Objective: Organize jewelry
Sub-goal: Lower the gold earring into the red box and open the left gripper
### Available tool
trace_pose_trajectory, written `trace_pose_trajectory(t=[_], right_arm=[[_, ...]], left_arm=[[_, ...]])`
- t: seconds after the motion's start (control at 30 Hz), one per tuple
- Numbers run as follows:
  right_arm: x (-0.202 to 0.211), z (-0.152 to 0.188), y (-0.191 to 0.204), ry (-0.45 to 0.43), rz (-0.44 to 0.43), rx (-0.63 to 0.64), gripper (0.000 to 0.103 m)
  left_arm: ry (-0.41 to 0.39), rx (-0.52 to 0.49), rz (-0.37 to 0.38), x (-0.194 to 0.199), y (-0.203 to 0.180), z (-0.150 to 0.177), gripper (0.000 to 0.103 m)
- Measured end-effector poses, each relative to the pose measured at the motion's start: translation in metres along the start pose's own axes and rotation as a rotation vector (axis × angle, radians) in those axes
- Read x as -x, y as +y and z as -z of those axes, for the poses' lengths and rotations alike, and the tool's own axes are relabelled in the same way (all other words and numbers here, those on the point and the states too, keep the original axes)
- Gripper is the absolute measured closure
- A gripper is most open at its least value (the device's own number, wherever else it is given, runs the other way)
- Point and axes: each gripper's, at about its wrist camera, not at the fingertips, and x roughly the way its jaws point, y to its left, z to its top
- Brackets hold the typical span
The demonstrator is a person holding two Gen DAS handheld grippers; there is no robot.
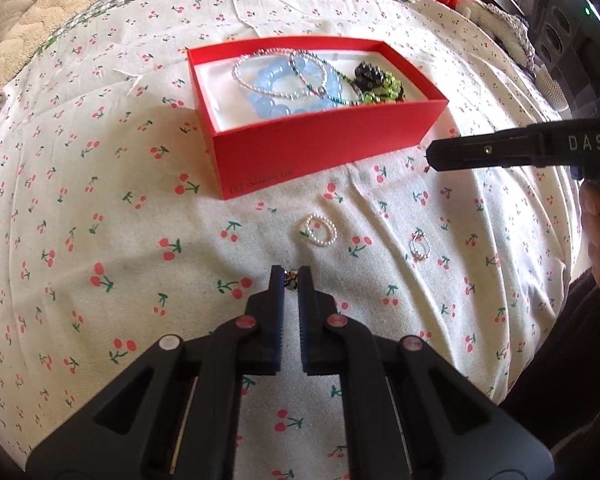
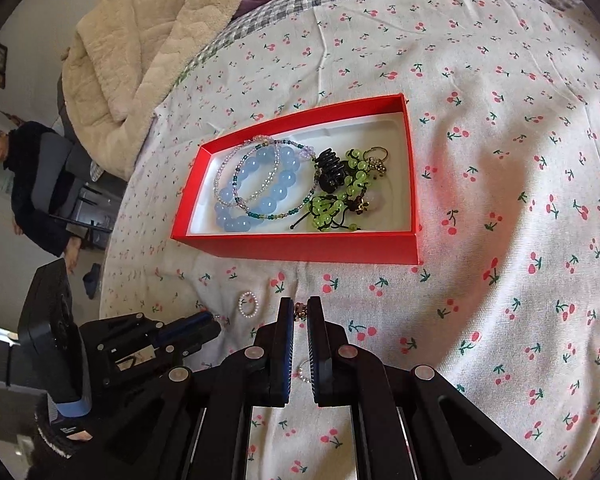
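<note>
Left wrist view: left tongs [image 1: 291, 277] nearly closed, a small dark-and-gold piece [image 1: 290, 280] sits between the tips; looks pinched, too small to name. Pearl ring [image 1: 319, 230] lies loose on the bedspread [image 1: 100, 200] just ahead of the tips, silver ring [image 1: 419, 246] to its right, apart from it. Both are light, hard and tiny, and the soft cloth gives under them, so I'd pinch across the band from above, shallow, or the tips grab fabric. Pearl one is probably on elastic, so go gentle. Red box [image 1: 320, 152] further ahead holds the blue bead bracelet [image 1: 284, 92] and thin strands piled together. Right tongs [image 1: 432, 156] come in side-on at the right edge; can't tell their gap from here

Right wrist view: right tongs [image 2: 300, 314] narrowed on a small brownish trinket [image 2: 300, 312] at the tips, apparently gripped; a thin chain bit [image 2: 305, 374] shows between the fingers lower down, whether it's attached is unclear. Box [image 2: 300, 246] contents are clearer: blue beads [image 2: 260, 184], black hair claw [image 2: 332, 172], green bead cord [image 2: 340, 192], tangled, so a snag risk if anything is lifted out. Silver ring isn't visible here, likely under the tongs. Left tongs [image 2: 216, 322] partly cut off at lower left, tips hidden
</note>
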Motion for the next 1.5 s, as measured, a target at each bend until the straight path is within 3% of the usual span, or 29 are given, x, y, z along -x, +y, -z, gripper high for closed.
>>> trace_pose_trajectory(t=[0.3, 0.67, 1.03, 1.17, 1.27, 1.43, 1.5], right_arm=[[0.023, -0.004, 0.0, -0.047, -0.04, -0.002, 0.096], [0.023, -0.021, 0.009, -0.075, -0.07, -0.028, 0.096], [0.01, -0.04, 0.003, -0.072, -0.071, -0.08, 0.096], [0.003, -0.046, 0.001, -0.062, -0.071, -0.089, 0.095], [0.0, -0.05, 0.0, -0.057, -0.081, -0.09, 0.093], [0.003, -0.055, 0.001, -0.071, -0.098, -0.071, 0.07], [0.008, -0.053, 0.001, -0.08, -0.092, -0.063, 0.054]], left_arm=[[-0.074, 0.035, 0.024, 0.024, 0.003, -0.012, 0.096], [-0.176, 0.115, 0.066, 0.046, 0.015, -0.053, 0.096], [-0.107, 0.243, 0.114, 0.018, 0.037, -0.083, 0.096], [-0.082, 0.252, 0.09, 0.009, 0.037, -0.086, 0.095], [-0.091, 0.24, 0.058, 0.007, 0.035, -0.088, 0.095], [-0.123, 0.22, 0.056, 0.017, 0.034, -0.09, 0.079], [-0.13, 0.215, 0.055, 0.021, 0.033, -0.087, 0.074]])
